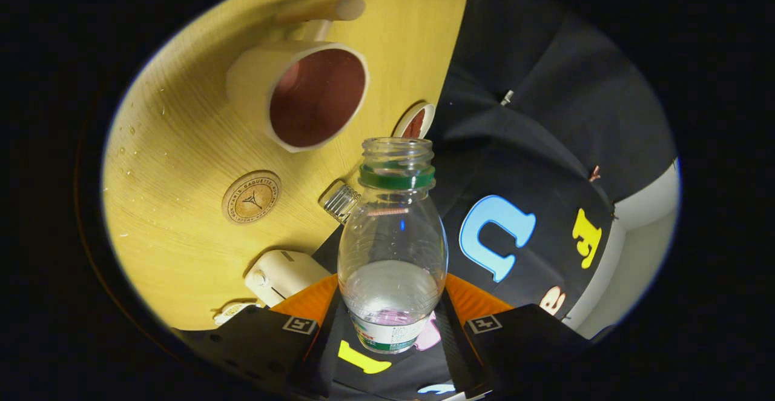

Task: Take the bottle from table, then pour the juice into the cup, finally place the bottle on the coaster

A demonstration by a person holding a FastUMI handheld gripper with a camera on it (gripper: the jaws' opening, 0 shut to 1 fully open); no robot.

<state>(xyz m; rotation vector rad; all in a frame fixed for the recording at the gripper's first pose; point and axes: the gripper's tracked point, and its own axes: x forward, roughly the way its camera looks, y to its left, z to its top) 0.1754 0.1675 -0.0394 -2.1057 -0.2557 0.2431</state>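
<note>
Jaws grip bottle (392, 249), cap off, near cup (306, 95).
Coaster (251, 197) on worktop (181, 146) w/ ring of print, partly legible: "PARIS".

The bottle (392, 249), clamped between the fingers of the gripper (390, 322), fills the room just ahead. Beyond its open mouth stands the cup (303, 95), with bare table (181, 146) around the coaster (251, 197). A second bottle (340, 201) and a cream box (281, 275) crowd the near side.
</note>
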